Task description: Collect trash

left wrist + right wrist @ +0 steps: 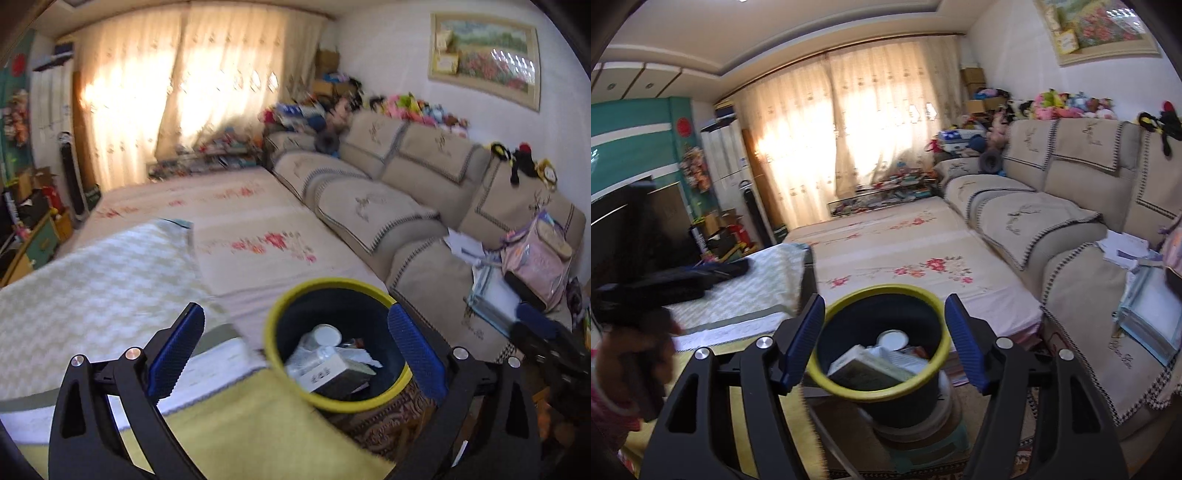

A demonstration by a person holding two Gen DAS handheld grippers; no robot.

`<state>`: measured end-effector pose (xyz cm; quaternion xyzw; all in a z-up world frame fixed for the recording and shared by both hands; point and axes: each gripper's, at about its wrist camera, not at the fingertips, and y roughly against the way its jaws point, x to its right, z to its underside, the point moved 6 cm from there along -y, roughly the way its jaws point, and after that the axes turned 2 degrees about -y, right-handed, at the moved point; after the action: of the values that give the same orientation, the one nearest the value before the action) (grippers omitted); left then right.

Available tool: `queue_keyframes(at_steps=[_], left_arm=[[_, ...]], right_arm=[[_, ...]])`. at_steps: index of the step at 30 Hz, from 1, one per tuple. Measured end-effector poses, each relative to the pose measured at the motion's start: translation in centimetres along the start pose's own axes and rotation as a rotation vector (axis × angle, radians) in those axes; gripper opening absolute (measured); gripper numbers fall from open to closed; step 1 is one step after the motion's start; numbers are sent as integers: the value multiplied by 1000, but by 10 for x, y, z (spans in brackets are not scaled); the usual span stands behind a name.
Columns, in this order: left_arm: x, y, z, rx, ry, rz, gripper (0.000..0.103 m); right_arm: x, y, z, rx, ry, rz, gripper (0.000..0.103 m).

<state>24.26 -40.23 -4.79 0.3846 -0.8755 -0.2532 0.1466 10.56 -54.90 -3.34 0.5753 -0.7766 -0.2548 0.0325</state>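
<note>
A dark trash bin with a yellow rim (271, 343) stands just beyond the table edge; it also shows in the right wrist view (923, 295). Inside lie a box (334, 373), a round white lid (325, 334) and crumpled wrappers; the box (864, 369) and lid (892, 339) show in the right wrist view too. My left gripper (295, 354) is open and empty, above and left of the bin. My right gripper (884, 343) is open and empty, straddling the bin's mouth from above. The other gripper shows blurred at the left (665, 284).
A yellow cloth (258, 424) covers the near table. A checkered cloth (92, 280) and a floral mat (258, 236) lie beyond. A beige sofa (406, 177) with bags and papers (535, 254) runs along the right. Curtains (166, 92) hang at the back.
</note>
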Motion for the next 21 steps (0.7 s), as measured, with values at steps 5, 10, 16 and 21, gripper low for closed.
queue_keyframes(at_steps=[5,10,16,21], left_arm=[[-54,112,24,89,-4,-181,98],[-104,196,64,116,59,-348,98],[-153,273,119,118,190,-519,98],[-179,324,153,174,301,-590,98]], right_arm=[[-53,2,4,-10,71,-96,68],[-105,14,4,6,135,-168,77],[-146,34,5,15,176,-239,87],[-162,53,8,25,197,-270,95]])
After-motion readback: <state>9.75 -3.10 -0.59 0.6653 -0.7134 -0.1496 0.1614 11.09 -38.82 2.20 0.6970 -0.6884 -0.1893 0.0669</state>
